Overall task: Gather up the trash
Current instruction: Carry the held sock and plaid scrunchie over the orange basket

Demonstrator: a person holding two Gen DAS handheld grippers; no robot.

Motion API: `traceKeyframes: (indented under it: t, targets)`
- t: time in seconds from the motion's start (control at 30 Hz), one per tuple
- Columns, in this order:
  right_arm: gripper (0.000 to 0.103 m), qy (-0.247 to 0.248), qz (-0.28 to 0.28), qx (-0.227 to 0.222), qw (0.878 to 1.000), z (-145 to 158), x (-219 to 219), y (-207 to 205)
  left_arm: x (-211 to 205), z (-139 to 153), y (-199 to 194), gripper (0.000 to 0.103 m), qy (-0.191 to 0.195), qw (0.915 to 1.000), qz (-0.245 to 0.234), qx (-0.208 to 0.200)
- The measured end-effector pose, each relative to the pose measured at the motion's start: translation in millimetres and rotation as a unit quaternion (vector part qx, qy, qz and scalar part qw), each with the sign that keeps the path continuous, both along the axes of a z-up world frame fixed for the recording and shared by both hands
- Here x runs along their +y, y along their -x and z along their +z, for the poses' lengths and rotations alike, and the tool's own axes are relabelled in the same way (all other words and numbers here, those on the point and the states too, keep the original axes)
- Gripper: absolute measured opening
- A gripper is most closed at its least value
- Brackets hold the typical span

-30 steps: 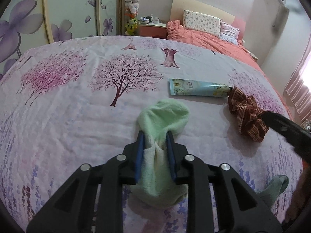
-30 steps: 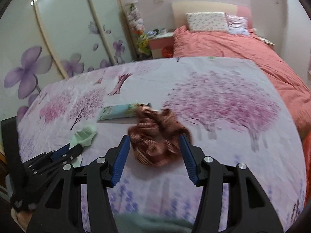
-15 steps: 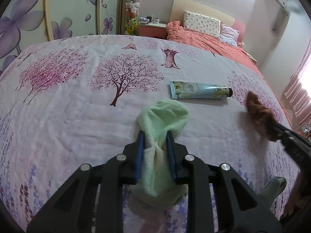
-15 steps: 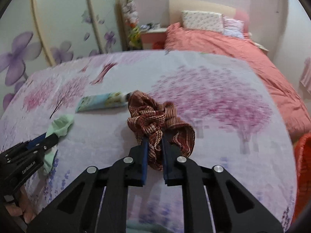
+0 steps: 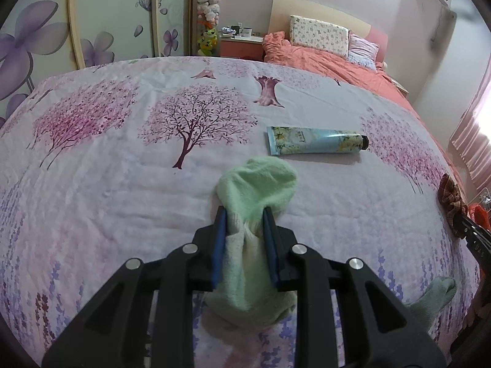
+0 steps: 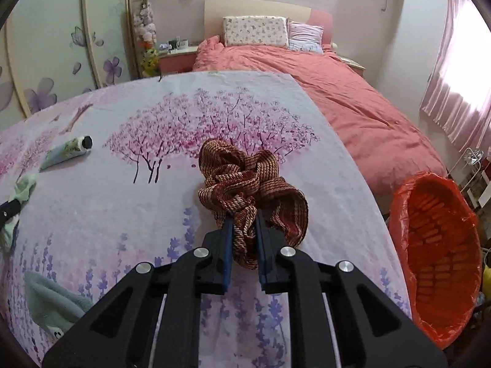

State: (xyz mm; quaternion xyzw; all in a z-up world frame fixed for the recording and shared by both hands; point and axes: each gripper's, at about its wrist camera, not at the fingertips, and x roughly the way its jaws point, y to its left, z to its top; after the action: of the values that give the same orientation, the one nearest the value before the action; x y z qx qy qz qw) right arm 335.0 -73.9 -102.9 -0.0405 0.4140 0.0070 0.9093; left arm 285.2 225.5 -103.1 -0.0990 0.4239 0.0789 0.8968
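Both claws clamped: left claw [image 5: 244,219] on green sock [image 5: 256,184], right claw [image 6: 244,225] on scrunchie [image 6: 245,184].

The tube [image 5: 316,139] lying ahead and to the right of the left jaws carries dark script on its pale blue floral face, but the letters are too small to make out. White lettering runs along the black arm of the right gripper [image 5: 478,243] at the far right edge; it may read "UKS", though the view is too poor to be sure.
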Motion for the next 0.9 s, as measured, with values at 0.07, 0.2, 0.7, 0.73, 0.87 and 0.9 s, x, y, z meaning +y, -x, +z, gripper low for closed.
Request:
traceKeyframes:
  t: [0.07, 0.2, 0.7, 0.73, 0.87, 0.9]
  targets:
    - [0.017, -0.005, 0.000, 0.009, 1.000, -2.9, -6.4, -2.3, -0.4, 0.2, 0.2, 0.025, -0.001, 1.0000, 0.000, 0.000]
    - [0.017, -0.030, 0.001, 0.010, 1.000, -2.2, -15.1, -2.7, 0.5, 0.3, 0.4, 0.025, 0.003, 1.0000, 0.000, -0.001]
    - [0.018, -0.019, 0.002, 0.010, 1.000, -2.7, -9.2, -1.6, 0.1, 1.2, 0.5, 0.028, 0.007, 1.0000, -0.003, -0.002]
    - [0.018, -0.019, 0.001, 0.010, 1.000, -2.6, -9.3, -1.6, 0.2, 1.0, 0.4, 0.029, 0.007, 1.0000, -0.004, -0.002]
    - [0.020, -0.023, 0.002, 0.011, 1.000, -2.9, -9.2, -1.4, -0.7, 1.0, -0.8, 0.032, 0.007, 0.9999, -0.008, -0.002]
    - [0.020, -0.024, 0.003, 0.011, 1.000, -2.8, -9.5, -1.5, -1.4, 1.2, -1.1, 0.032, 0.005, 0.9999, -0.009, -0.002]
